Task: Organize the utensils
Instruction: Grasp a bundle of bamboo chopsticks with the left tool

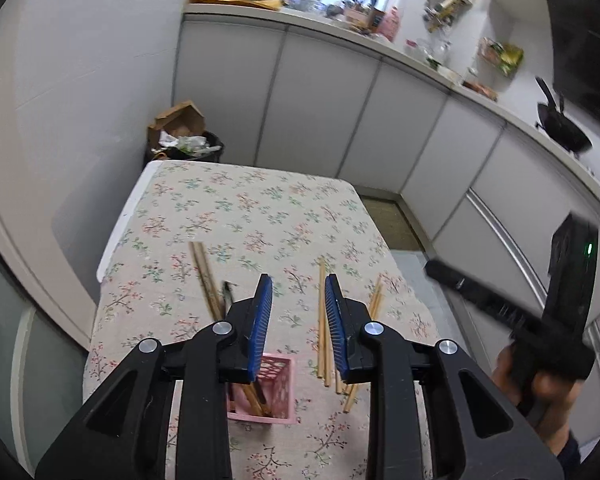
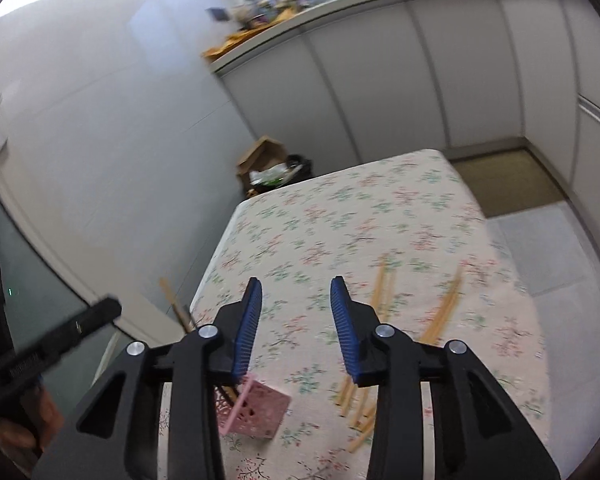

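Observation:
A pink slotted holder (image 1: 274, 394) stands on the floral tablecloth (image 1: 240, 208) with a few wooden chopsticks (image 1: 206, 276) and a dark utensil sticking out of it. Several loose wooden chopsticks (image 1: 323, 332) lie on the cloth to its right. My left gripper (image 1: 298, 284) is open and empty, held above the holder and the loose chopsticks. In the right wrist view the holder (image 2: 260, 410) and the loose chopsticks (image 2: 440, 320) show below my right gripper (image 2: 296, 284), which is open and empty. The right gripper also shows in the left wrist view (image 1: 540, 320), off the table's right edge.
A bin with cardboard and rubbish (image 1: 188, 136) stands beyond the table's far left corner. White cabinets under a cluttered counter (image 1: 340, 92) run along the back and right. A wok (image 1: 564, 128) sits on the counter at the right. A wall is close on the left.

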Demonstrator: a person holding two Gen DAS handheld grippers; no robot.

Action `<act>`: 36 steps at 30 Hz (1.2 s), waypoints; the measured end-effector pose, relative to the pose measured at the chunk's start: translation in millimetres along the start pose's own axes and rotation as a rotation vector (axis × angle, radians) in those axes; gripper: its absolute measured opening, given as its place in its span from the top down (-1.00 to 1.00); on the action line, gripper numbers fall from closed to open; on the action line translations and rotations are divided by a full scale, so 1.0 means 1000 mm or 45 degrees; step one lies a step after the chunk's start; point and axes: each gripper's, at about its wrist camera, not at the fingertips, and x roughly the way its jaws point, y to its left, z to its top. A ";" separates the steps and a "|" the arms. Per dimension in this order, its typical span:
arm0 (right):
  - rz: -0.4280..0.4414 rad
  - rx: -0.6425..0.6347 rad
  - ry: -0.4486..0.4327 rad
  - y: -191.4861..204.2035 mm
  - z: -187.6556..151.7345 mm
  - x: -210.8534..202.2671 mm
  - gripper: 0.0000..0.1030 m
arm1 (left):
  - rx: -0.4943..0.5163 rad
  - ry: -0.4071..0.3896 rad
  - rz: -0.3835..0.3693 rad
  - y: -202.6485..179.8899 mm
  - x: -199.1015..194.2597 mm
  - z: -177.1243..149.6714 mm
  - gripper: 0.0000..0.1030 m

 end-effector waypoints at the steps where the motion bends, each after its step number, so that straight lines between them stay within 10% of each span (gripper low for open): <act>1: -0.025 0.025 0.003 -0.008 0.002 -0.004 0.27 | 0.014 0.012 -0.002 -0.007 0.004 -0.002 0.46; 15: -0.169 0.227 0.220 -0.092 0.005 0.004 0.01 | 0.130 0.323 0.041 -0.086 0.110 -0.023 0.26; 36: -0.184 0.394 0.310 -0.135 0.006 0.016 0.01 | -0.050 0.566 0.247 -0.054 0.250 -0.028 0.30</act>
